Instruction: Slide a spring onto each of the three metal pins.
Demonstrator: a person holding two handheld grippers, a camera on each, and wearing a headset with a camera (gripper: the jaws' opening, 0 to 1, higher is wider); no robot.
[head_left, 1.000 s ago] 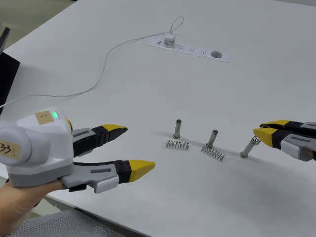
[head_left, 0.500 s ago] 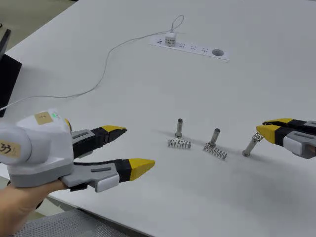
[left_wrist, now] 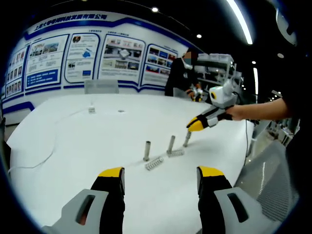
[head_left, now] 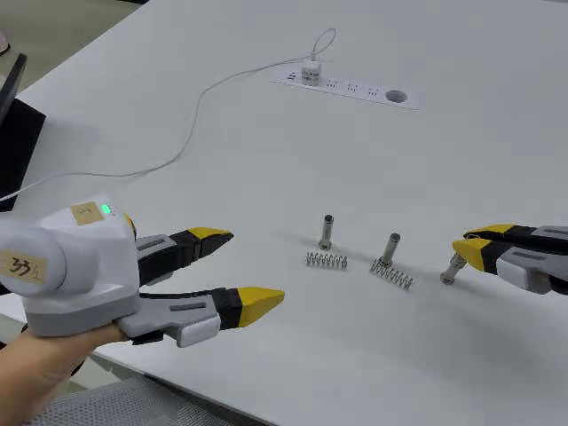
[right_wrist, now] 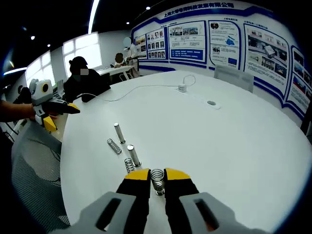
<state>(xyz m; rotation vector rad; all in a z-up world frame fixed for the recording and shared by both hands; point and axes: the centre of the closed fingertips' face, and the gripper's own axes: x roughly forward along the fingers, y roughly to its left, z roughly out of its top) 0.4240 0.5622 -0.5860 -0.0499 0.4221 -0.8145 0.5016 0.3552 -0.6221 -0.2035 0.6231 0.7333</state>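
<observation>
The left tongs (head_left: 254, 266) hover over the near-left part of the counter (head_left: 444, 160). Their jaws are spread wide and hold nothing, well apart from the work. To their right the left pin (head_left: 327, 231) stands upright, with the first spring (head_left: 323, 260) lying flat just in front of its foot. Next, the middle pin (head_left: 389, 249) stands with the second spring (head_left: 391, 275) lying beside its base. Neither of these pins is loaded yet. Furthest right, the right pin (head_left: 453, 269) leans toward the right tongs (head_left: 461, 244). Their jaws are drawn in to a narrow gap around the third spring (right_wrist: 157, 178), which seems to be threaded on the pin's top.

The risk, as I judge it, comes from the pins appearing to stand free. A sideways push from the right tongs could tip the leaning pin over and roll it into the middle pin. Too hard a squeeze may make the coil bind on the shaft or kink, and a careless release could let it spring off.

The right gripper view gives the coil end-on between the yellow tips, where in the head view those tips cover the contact. The head view gives the pin's lean. The left gripper view gives the row from the side, with the right tongs meeting the far pin, and the left tongs' own wide spread.
</observation>
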